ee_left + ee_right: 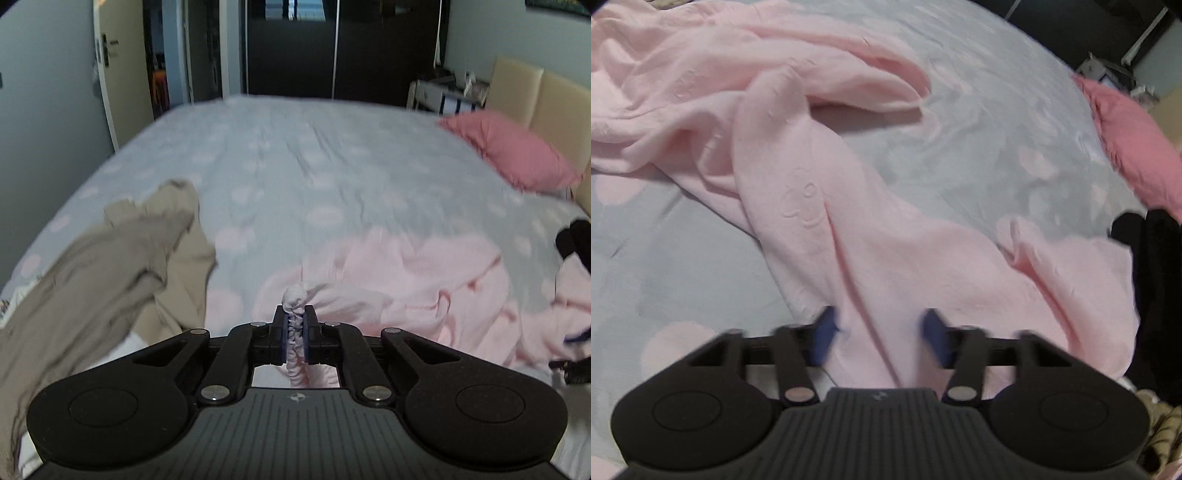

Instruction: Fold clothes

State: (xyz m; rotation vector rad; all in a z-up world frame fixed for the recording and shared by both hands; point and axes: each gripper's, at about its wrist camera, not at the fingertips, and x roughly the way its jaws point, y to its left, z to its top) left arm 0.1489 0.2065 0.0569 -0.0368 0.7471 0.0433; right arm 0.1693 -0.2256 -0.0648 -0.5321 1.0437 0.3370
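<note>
A crumpled pale pink garment lies on the grey bed sheet with pink blotches. My left gripper is shut on a bunched, twisted edge of it, and a knob of cloth sticks out above the pads. The right wrist view shows the same pink garment spread in long folds across the sheet. My right gripper points down at it, blurred. Its blue pads stand apart on either side of a ridge of the pink cloth, and I see no pinch.
A beige garment lies heaped at the left. A pink pillow rests against the cream headboard. Black fabric lies at the right edge of the bed. A dark wardrobe and a door stand beyond.
</note>
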